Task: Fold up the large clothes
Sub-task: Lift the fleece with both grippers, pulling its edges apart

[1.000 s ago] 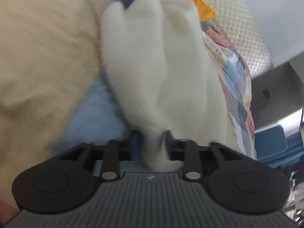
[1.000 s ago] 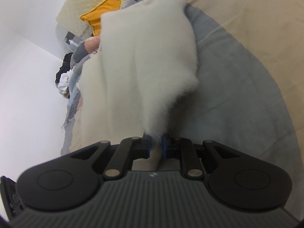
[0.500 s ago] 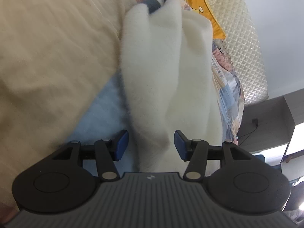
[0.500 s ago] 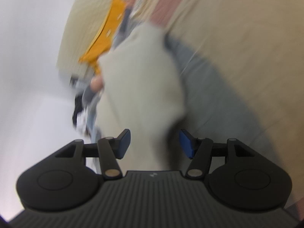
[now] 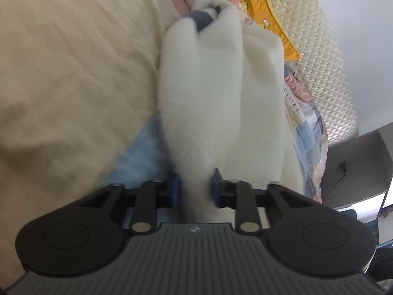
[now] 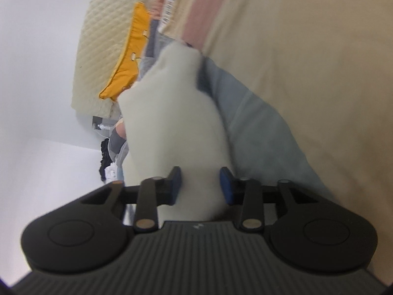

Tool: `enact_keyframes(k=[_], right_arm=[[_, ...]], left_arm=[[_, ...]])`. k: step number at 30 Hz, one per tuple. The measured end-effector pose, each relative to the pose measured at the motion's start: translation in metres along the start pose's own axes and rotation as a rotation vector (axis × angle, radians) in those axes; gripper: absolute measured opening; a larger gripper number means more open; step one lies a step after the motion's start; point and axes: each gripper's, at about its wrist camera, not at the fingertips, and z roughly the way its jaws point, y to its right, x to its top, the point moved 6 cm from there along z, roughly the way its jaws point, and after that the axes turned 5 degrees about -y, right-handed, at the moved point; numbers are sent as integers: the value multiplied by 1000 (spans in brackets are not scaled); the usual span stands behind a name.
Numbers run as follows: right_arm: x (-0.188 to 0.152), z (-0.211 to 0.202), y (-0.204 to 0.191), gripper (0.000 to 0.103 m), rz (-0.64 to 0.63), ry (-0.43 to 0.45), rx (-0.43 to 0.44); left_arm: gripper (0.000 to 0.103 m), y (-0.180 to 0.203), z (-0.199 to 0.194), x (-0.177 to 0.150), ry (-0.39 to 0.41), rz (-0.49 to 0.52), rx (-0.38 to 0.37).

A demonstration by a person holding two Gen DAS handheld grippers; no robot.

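A thick white fleece garment (image 5: 221, 86) lies bunched on a bed, over a pale blue-grey layer (image 5: 140, 152). My left gripper (image 5: 194, 186) is closing, and its blue pads pinch a narrow fold of the fleece. In the right wrist view the same white garment (image 6: 172, 123) runs back between the fingers of my right gripper (image 6: 201, 184). Those jaws are closing too, but a wider gap stays and the fabric is not squeezed. The blue-grey layer (image 6: 258, 127) lies to its right.
Beige bedding (image 5: 61, 61) spreads to the left and also shows as beige bedding (image 6: 307, 49) on the right. A yellow pillow (image 5: 270, 12) leans on a quilted headboard (image 5: 319, 61). A patchwork quilt (image 5: 309, 132) and a grey shelf (image 5: 356, 167) lie to the right. Dark clothes (image 6: 108, 164) sit low left.
Both grippers let go of the fleece, stood wide half a second ago, and have narrowed around it again. The right view has rolled and shifted sideways along the garment.
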Motion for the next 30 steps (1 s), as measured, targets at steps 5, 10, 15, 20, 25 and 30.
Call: enact_keyframes(k=[5, 10, 15, 20, 25, 30], right_arm=[[3, -11, -29, 37, -122, 54, 81], [1, -7, -32, 37, -171, 31, 66], [-1, -6, -40, 37, -193, 10, 84], [-13, -18, -66, 37, -237, -21, 238], [-50, -12, -93, 37, -325, -179, 308], [-91, 20, -89, 38, -439, -323, 168]], left_arm=[[15, 6, -12, 15, 46, -34, -92], [14, 28, -27, 50, 154, 16, -160], [14, 63, -14, 99, 172, 140, -106], [14, 85, 5, 136, 154, 241, -72], [14, 83, 36, 154, 123, 261, -63], [14, 69, 53, 163, 89, 217, -97]])
